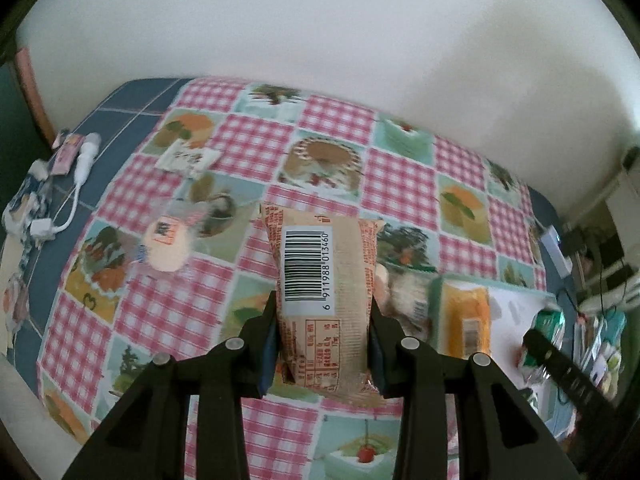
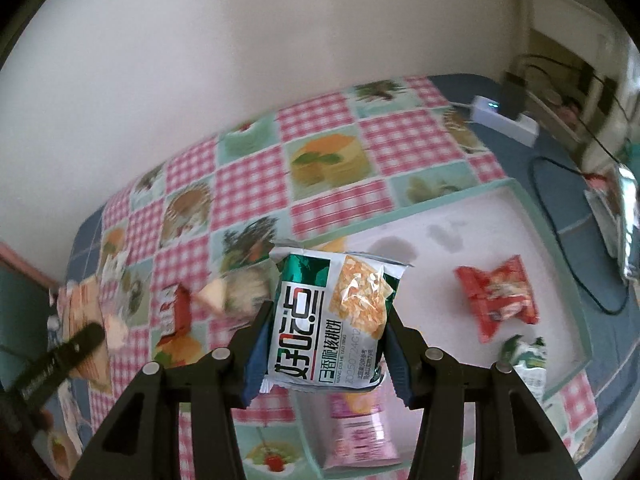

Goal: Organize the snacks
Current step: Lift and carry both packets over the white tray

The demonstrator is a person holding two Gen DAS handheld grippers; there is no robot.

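A tan crinkled snack packet (image 1: 326,304), barcode side up, is clamped between the jaws of the left gripper (image 1: 324,320) and held clear above the surface (image 1: 256,140). A glossy green-and-white biscuit packet (image 2: 336,320), with a printed picture of flaky biscuits, is clamped between the jaws of the right gripper (image 2: 326,328), likewise raised, over the near edge of a white tray (image 2: 460,216) with a pale green rim.

In the tray lie a red crimped-end wrapper (image 2: 496,300), a green-and-white wrapper (image 2: 528,360) just beside it, and a pink packet (image 2: 360,432) partly hidden under the right gripper. A clear-wrapped round cake (image 1: 168,248) and a small white sachet (image 1: 188,158) lie on the surface, well apart.

The surface is covered with a smooth cloth of pink gingham squares alternating with printed dessert and fruit panels, laid over a blue grid-patterned layer. A white cable with plug (image 1: 82,160) lies at its left edge; a white power strip (image 2: 504,118) at its far right. A plain off-white wall (image 1: 320,20) stands behind.
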